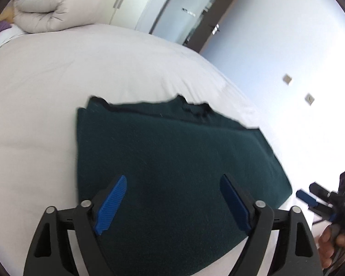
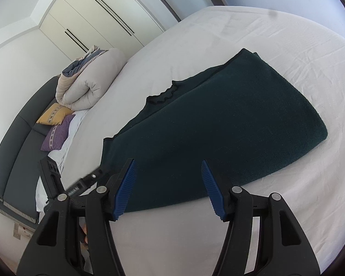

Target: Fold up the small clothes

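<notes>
A dark green knit garment [image 1: 172, 161] lies folded flat on the white bed sheet [image 1: 34, 92]; its black-trimmed neckline edge points away. It also shows in the right wrist view [image 2: 230, 119]. My left gripper [image 1: 172, 181] is open and empty, hovering over the garment's near part. My right gripper [image 2: 169, 168] is open and empty, just above the garment's near edge. The right gripper also shows at the right edge of the left wrist view [image 1: 310, 197], beside the garment's corner.
A rolled beige duvet [image 2: 89, 82] lies at the head of the bed, with a yellow cushion [image 2: 54, 113] and a purple cushion [image 2: 57, 135] beside it. A dark sofa [image 2: 18, 151] stands alongside the bed. Wardrobe doors [image 2: 99, 16] stand behind.
</notes>
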Motion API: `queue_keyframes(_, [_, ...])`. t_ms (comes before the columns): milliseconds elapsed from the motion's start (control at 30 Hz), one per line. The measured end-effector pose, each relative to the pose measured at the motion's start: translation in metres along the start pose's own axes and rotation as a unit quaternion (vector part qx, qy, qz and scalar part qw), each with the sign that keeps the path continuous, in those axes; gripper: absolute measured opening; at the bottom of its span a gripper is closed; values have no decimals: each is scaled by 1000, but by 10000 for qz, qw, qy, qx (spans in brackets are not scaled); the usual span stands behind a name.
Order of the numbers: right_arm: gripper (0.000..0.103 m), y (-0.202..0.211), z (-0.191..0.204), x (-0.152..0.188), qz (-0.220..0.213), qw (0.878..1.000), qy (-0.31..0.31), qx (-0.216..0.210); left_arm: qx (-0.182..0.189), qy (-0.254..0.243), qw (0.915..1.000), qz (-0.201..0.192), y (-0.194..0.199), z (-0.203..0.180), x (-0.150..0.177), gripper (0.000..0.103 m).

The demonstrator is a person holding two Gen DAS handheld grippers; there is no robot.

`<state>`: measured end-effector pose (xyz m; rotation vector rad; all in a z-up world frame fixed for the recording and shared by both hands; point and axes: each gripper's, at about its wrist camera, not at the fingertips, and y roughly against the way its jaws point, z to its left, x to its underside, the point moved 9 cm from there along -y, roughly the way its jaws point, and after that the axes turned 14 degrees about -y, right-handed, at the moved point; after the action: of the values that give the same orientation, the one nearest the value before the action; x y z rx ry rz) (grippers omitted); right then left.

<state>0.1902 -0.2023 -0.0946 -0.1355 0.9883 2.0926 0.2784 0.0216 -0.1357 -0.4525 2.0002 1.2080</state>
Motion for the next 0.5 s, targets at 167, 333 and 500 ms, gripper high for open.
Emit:
queue_keyframes(167, [60, -6, 17, -8, 128, 9997, 130, -137, 217, 1569, 9873, -123, 25, 83, 4, 102])
queue_keyframes(333, [60, -34, 44, -11, 480, 9979, 276, -349, 596, 2149, 9748, 20, 27, 99, 16, 101])
queue_keyframes(500, [60, -67, 77, -12, 978, 9926, 278, -657, 918, 2219, 9692, 550, 6, 73, 41, 93])
